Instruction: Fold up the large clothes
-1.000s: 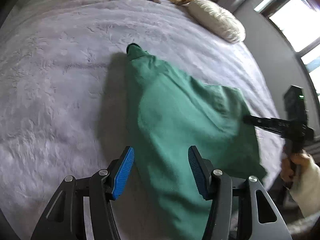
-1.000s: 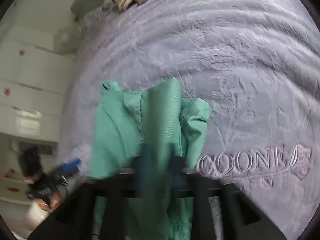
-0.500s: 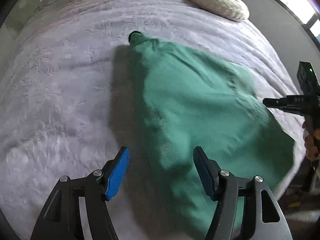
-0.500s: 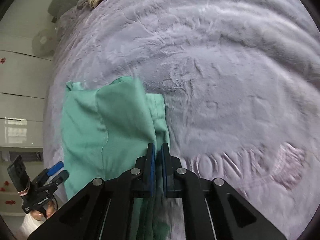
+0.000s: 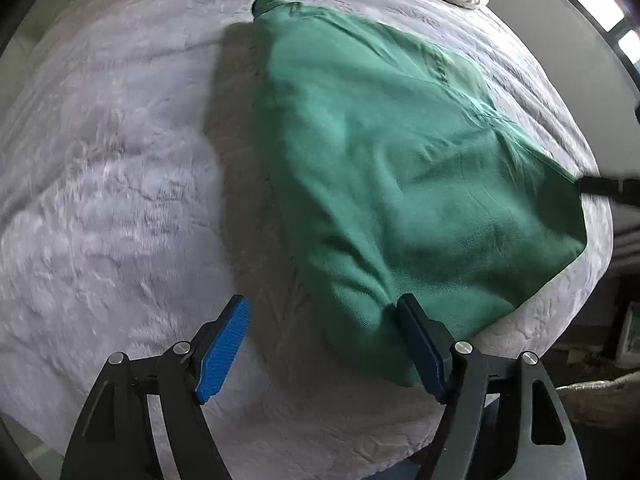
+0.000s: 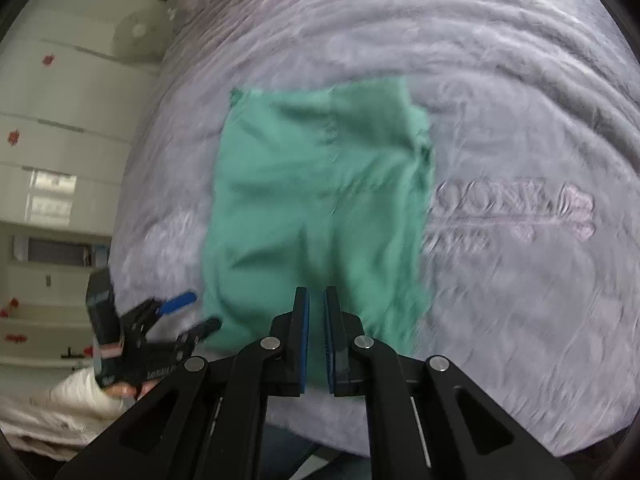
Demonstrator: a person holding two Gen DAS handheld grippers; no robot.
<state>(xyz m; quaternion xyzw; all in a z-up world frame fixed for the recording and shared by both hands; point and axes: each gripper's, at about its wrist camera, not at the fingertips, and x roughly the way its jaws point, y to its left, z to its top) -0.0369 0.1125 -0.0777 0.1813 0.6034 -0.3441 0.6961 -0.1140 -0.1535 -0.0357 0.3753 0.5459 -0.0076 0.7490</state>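
The green garment point(image 5: 400, 168) was being laid out on the bed point(image 5: 100, 160). The left hand-held gripper point(image 5: 324, 344) was spread wide and empty; the right hand-held gripper point(image 6: 316, 336) was pinched narrow on its near edge. Smoothing was judged next.

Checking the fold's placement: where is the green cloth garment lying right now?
The green cloth garment lies spread on the lilac plush bedspread, left of its embroidered lettering in the right wrist view, near the bed's front edge.

Green garment spread ahead of our right gripper

Our right gripper point(image 6: 316, 308), fingers nearly together with a thin gap, meets the near hem of the green garment point(image 6: 320, 208) lying on the lilac bedspread point(image 6: 500, 120); our left gripper point(image 6: 192, 314), fingers apart, sits at its near-left corner.
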